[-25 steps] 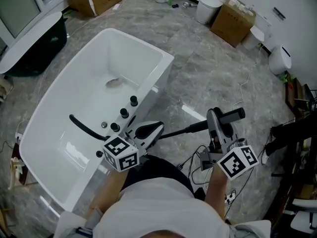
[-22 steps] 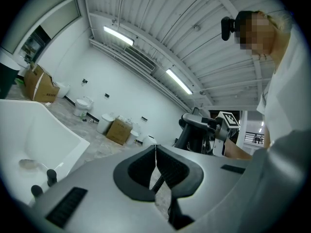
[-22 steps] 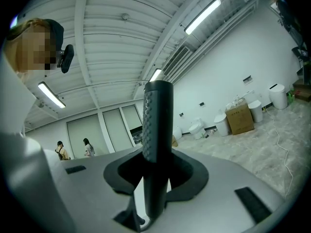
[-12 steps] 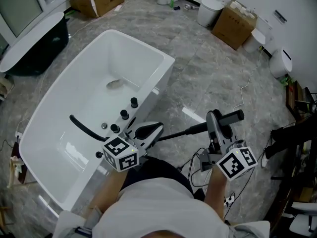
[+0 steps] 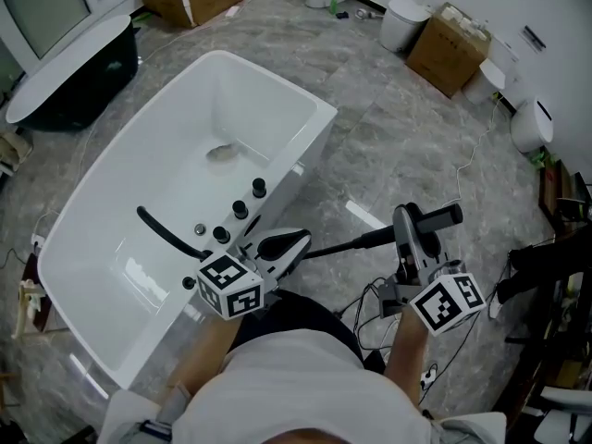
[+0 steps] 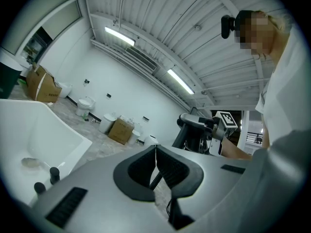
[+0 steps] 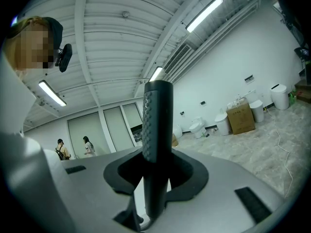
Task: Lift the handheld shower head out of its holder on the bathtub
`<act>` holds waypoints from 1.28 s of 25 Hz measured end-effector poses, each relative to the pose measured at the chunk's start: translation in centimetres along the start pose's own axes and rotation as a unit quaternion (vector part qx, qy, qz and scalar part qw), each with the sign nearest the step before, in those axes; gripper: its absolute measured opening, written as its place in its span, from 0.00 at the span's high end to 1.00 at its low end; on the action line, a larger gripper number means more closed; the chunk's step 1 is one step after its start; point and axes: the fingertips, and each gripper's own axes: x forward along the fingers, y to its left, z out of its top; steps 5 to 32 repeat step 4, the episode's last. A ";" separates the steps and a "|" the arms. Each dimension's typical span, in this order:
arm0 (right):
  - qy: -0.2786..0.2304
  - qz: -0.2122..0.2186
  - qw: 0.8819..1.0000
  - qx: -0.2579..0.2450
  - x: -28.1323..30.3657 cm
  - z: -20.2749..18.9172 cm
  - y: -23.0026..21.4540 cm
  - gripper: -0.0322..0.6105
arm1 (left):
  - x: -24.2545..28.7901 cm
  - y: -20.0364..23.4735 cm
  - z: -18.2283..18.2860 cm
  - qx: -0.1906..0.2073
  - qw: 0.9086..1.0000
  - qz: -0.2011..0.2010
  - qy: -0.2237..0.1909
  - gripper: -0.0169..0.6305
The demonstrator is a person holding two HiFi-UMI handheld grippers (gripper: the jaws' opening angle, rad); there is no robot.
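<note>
The shower head (image 7: 156, 130) is clear of the tub and standing upright in the right gripper (image 7: 156, 166), whose fingers (image 7: 188, 173) are clenched on its dark, textured handle, one pad on each side. From the head view, that handle (image 5: 435, 218) juts out to the right of the right gripper (image 5: 416, 234), out over the marbled floor (image 5: 398, 146) and well apart from the bathtub (image 5: 277, 80). Its black hose (image 5: 342, 245) runs back to the left and slips under the tip of the left gripper (image 5: 287, 241). Over to that left gripper (image 6: 155, 152): its fingers (image 6: 171, 168) are pressed together at the tips with only a thin seam between them and nothing pinched there, while the ribbed hose (image 6: 154, 179) shows through the gap lower down, behind the pads. This gripper hovers just at the tub's near rim. On that rim sit three black knobs (image 5: 240, 208) in a row. Inside the white tub, a black curved spout (image 5: 166, 234) arcs over the basin and the drain (image 5: 222, 153) sits on the bottom. Further back, a cardboard box (image 5: 447, 43) stands open by the wall, though its contents are too small to tell.
</note>
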 end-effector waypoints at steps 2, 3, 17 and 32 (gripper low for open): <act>0.000 -0.001 1.000 -0.001 0.2 0.0 0.2 0.77 | -0.4 0.2 0.1 0.000 1.000 0.001 0.001 0.95; -0.001 -0.001 1.000 -0.001 0.3 0.0 0.4 0.77 | -0.6 0.3 0.2 0.000 1.000 0.002 0.001 0.95; -0.002 -0.001 1.000 -0.002 0.5 -0.1 0.6 0.77 | -0.8 0.4 0.3 0.001 1.000 0.002 0.001 0.95; -0.002 -0.001 1.000 -0.002 0.5 -0.1 0.6 0.77 | -0.8 0.4 0.3 0.001 1.000 0.002 0.001 0.95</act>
